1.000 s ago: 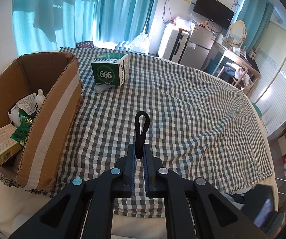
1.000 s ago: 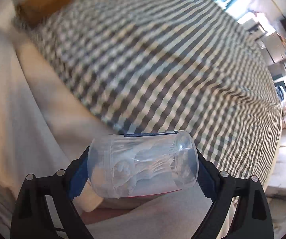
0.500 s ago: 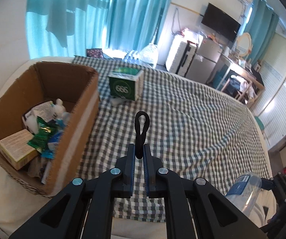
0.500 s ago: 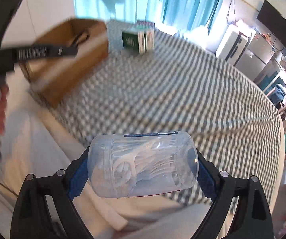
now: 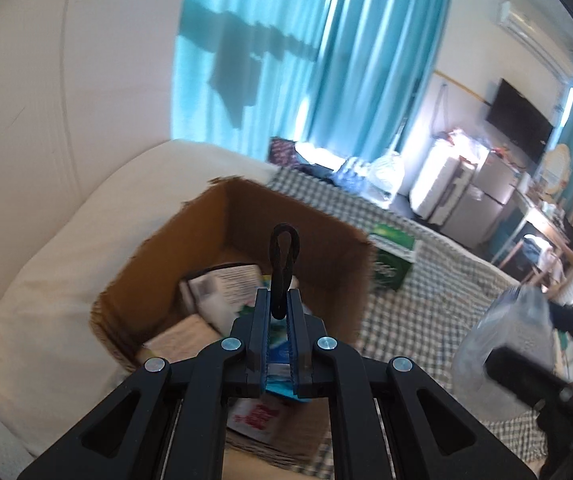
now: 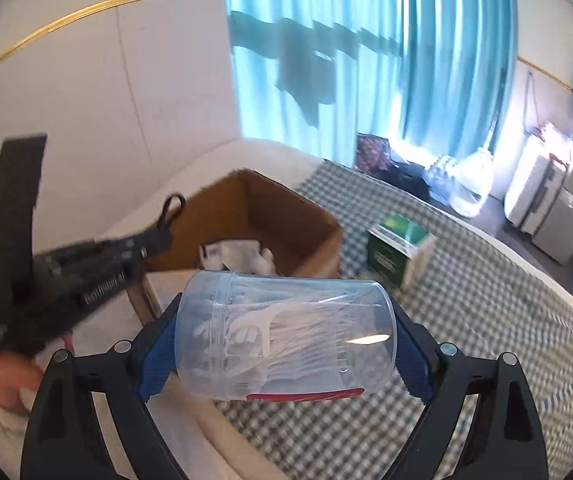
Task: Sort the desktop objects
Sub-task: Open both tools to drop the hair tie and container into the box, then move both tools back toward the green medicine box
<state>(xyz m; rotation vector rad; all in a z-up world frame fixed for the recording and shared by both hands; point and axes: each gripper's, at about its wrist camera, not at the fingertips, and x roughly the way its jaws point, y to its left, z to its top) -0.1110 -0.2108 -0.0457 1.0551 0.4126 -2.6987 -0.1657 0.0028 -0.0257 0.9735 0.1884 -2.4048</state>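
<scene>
My left gripper (image 5: 278, 298) is shut on a thin black loop (image 5: 284, 256) that sticks up past its fingertips. It hangs above the open cardboard box (image 5: 246, 216), which holds several packets and small cartons. My right gripper (image 6: 286, 320) is shut on a clear plastic jar of white floss picks (image 6: 286, 332), held sideways between the blue pads. In the right wrist view the jar is near the box's (image 6: 286, 216) front right corner, with the left gripper (image 6: 164, 220) and its loop (image 6: 175, 201) to the left. The jar (image 5: 502, 332) shows blurred in the left wrist view.
A green carton (image 5: 392, 260) stands on the checked cloth (image 5: 438, 292) just right of the cardboard box. White bedding (image 5: 66, 264) lies left of the box against a white wall. Teal curtains, bags and appliances fill the far side of the room.
Both grippers have swung left and upward toward the cardboard box. The left one, with the loop, went from over the checked cloth to above the box. The jar came up beside it.
</scene>
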